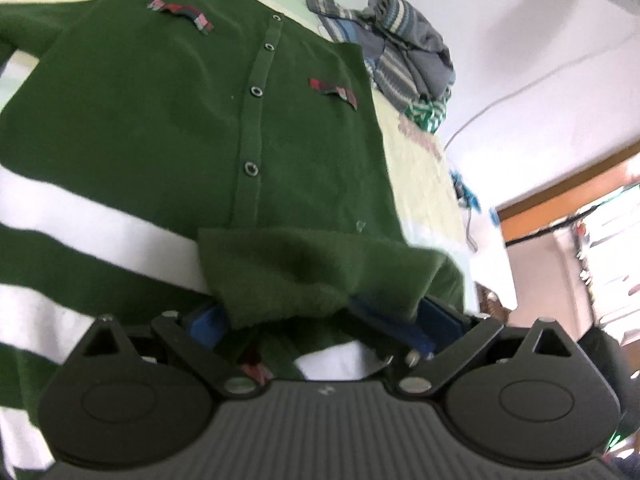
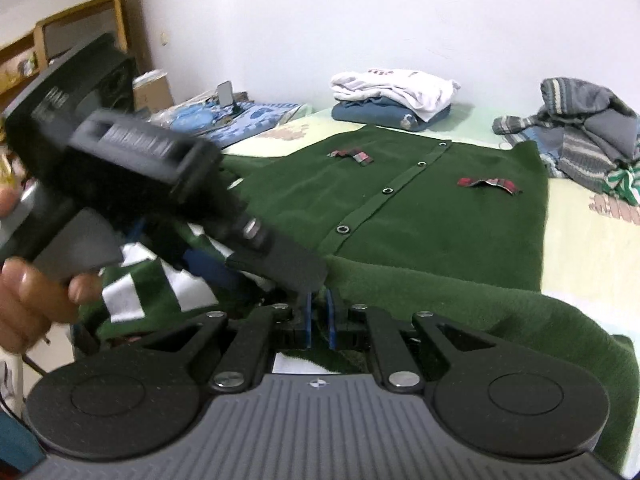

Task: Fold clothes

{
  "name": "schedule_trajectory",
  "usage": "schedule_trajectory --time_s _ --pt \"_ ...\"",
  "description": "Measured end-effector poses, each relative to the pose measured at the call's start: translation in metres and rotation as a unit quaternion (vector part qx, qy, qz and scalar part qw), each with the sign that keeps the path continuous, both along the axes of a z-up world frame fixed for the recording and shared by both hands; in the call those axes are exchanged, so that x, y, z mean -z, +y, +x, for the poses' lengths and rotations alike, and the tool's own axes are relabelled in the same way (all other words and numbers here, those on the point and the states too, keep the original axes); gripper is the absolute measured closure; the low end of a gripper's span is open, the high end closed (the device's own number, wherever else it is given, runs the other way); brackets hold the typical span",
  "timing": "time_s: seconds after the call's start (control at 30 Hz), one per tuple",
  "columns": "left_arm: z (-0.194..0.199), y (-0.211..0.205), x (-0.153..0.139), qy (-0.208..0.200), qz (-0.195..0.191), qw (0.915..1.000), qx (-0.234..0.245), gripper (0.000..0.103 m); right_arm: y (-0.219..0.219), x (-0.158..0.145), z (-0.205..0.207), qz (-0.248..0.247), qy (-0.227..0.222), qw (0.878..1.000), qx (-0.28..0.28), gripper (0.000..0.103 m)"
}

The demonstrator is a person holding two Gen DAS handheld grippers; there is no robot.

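On the bed (image 2: 580,240), cardigan (image 2: 420,208) folds hide both claws' blue fingertips (image 2: 330,312).

The cardigan (image 2: 420,216) lies spread on the bed (image 2: 580,248). Beyond its far edge sits a folded stack of clothes (image 2: 394,98); a crumpled heap of clothes (image 2: 580,136) lies far right.

Soft, even daylight; fisheye bending at edges; motion blur on the left gripper (image 2: 280,256).
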State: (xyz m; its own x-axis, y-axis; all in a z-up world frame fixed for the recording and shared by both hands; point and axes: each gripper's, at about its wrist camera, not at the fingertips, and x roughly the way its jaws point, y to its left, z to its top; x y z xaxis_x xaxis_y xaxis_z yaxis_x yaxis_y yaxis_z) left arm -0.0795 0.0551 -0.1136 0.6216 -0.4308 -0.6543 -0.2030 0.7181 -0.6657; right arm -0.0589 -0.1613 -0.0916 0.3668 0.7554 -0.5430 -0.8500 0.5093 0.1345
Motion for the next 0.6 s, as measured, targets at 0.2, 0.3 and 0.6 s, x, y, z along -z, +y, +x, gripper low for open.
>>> schedule_trajectory --time_s 0.2,0.3,0.6 --pt "0.008 0.000 0.005 0.005 -0.005 0.9999 -0.015 0.022 -0.005 -0.001 -0.010 0.000 -0.013 1.000 -0.001 0.095" --pt "0.010 0.002 0.012 0.017 -0.019 0.9996 -0.015 0.059 -0.008 -0.001 -0.011 -0.002 -0.008 1.000 0.008 0.095" --pt "0.009 -0.020 0.001 0.016 0.107 0.9939 -0.019 0.103 -0.037 -0.006 -0.017 -0.006 -0.018 0.998 0.053 0.067"
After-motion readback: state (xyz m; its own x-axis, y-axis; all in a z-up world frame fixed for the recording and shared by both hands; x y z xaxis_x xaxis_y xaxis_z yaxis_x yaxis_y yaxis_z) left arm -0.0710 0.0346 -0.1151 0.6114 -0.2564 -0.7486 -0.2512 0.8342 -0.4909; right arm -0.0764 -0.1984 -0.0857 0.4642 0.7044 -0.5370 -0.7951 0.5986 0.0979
